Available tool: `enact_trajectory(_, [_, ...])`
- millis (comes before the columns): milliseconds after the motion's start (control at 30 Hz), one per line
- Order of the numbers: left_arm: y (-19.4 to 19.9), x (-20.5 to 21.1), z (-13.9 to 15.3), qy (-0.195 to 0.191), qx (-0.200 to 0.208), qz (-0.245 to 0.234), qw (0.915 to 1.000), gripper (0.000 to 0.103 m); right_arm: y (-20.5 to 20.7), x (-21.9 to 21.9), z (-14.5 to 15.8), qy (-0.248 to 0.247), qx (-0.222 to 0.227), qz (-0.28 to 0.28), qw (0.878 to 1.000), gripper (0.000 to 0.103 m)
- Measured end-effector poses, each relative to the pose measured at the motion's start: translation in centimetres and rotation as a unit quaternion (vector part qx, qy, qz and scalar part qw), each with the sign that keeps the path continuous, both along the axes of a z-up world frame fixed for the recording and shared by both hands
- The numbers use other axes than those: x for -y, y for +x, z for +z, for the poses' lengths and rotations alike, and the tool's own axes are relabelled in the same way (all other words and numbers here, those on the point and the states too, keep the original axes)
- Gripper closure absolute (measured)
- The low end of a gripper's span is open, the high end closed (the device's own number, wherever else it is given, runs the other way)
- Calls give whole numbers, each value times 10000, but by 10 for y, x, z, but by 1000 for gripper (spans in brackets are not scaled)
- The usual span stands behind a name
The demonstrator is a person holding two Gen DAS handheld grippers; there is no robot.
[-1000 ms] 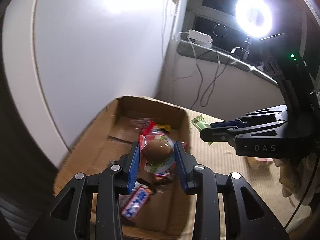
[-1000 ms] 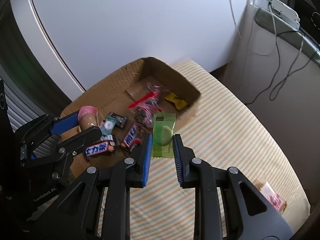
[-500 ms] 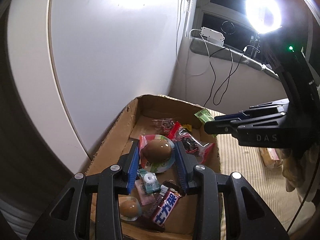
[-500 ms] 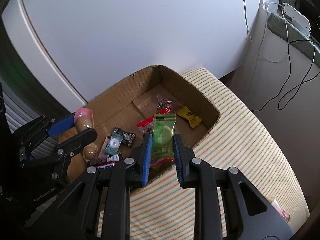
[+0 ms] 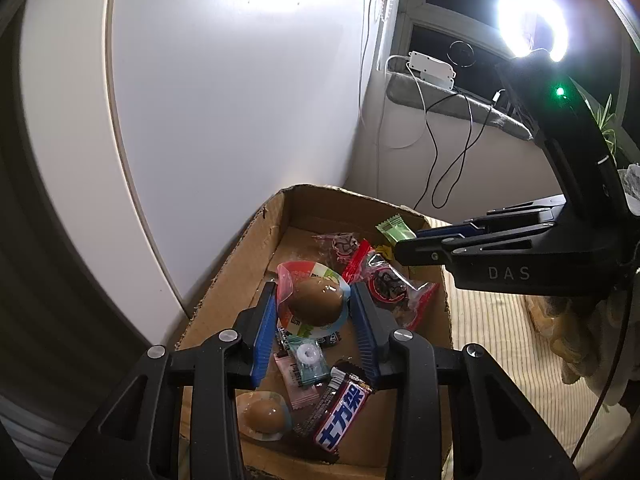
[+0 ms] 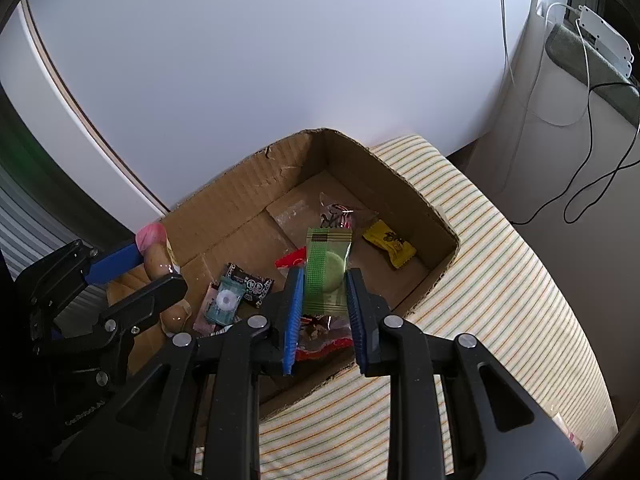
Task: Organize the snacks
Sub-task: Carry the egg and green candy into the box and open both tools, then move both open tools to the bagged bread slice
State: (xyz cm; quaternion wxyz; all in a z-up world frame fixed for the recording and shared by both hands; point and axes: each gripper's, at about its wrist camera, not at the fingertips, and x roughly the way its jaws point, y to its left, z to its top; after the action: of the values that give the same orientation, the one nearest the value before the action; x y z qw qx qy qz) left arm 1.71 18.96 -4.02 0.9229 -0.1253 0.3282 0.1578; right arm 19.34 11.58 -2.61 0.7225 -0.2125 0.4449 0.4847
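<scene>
An open cardboard box (image 5: pixel 236 280) holds several loose snacks. My left gripper (image 5: pixel 314 288) is shut on a packaged brown egg (image 5: pixel 316 300) and hangs over the box's near half. Below it lie a second egg pack (image 5: pixel 262 416), a teal mint candy (image 5: pixel 308 360) and a chocolate bar (image 5: pixel 342 412). My right gripper (image 6: pixel 325 274) is shut on a green wafer packet (image 6: pixel 326 256), held upright above the box (image 6: pixel 280 168). In the right wrist view the left gripper (image 6: pixel 156 264) shows at the left with the egg. A yellow candy (image 6: pixel 388 242) lies on the box floor.
The box rests on a striped cloth surface (image 6: pixel 500 280) against a white panel. A ring light (image 5: pixel 532 20), a sill with a white adapter (image 5: pixel 432 68) and hanging cables stand behind. A pink packet (image 6: pixel 572 436) lies at the cloth's far right edge.
My right gripper has carried the green packet from above the striped cloth to above the box. The left gripper still holds the egg pack over the box.
</scene>
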Motion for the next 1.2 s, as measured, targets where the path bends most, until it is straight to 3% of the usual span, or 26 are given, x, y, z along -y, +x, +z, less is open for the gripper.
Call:
enact_trajectory(233, [-1, -2, 0, 10, 19, 42, 10000, 62, -1, -1, 2, -7, 38, -11, 10000, 80])
enact_trajectory(300, [-2, -2, 1, 29, 34, 36, 10000, 60, -1, 0, 2, -5, 44, -22, 10000, 74])
enact_trajectory(367, [-4, -1, 2, 68, 40, 54, 10000, 58, -2, 1, 5, 24, 82, -39, 10000, 58])
enact_trajectory(400, [-4, -1, 2, 60, 44, 51, 10000, 53, -2, 1, 7, 52, 106, -55, 9999, 56])
enact_trajectory(500, [-8, -1, 3, 65, 50, 46, 10000, 44, -3, 3, 13, 96, 133, -79, 9998, 56])
enact_trajectory(867, [-22, 6, 3, 88, 96, -6, 9999, 44, -11, 26, 22, 136, 356, -319, 9988, 51])
enact_trajectory(1200, [-40, 29, 6, 10, 278, -75, 9996, 41, -17, 81, 29, 618, 443, -900, 9930, 51])
